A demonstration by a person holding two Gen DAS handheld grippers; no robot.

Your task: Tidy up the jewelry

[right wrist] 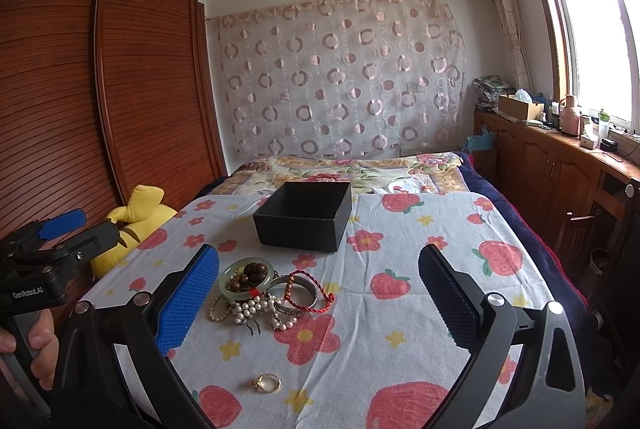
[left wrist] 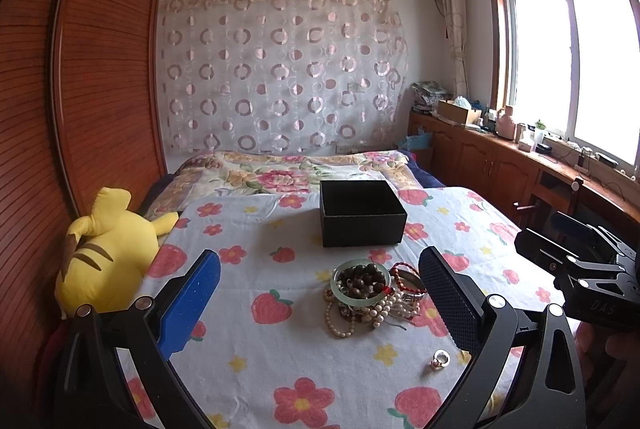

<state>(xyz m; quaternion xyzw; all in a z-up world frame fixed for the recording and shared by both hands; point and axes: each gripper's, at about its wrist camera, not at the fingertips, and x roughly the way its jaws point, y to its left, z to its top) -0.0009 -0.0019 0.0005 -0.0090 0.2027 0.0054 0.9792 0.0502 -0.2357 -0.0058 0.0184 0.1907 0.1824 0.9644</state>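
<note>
- The left gripper is standing wide apart, holding nothing, with 1 blue pad at 8 o'clock and 1 dark pad at 4 o'clock in its own view.
- The right gripper is likewise spread wide and holding nothing; both are hovering above the bedspread.
- A hand is gripping the left gripper's handle at 8 o'clock in the right wrist view.
- The jewelry pile is lying on the bedspread, between the left gripper's pads and nearer the dark pad at 3 o'clock.
- In the right wrist view the jewelry pile is sitting just beside the blue pad, at 9 o'clock of the gap.
- The pile is containing 1 pale green bangle, dark brown beads, 1 pearl string, 1 red cord and 1 metal bangle, all touching.
- 1 ring is lying apart from the pile, at 6 o'clock of it.
- The black box is standing open and upright at 12 o'clock of the pile, near it but not touching.
- 1 yellow plush toy is lying at 9 o'clock, beside the wooden wardrobe.
</note>
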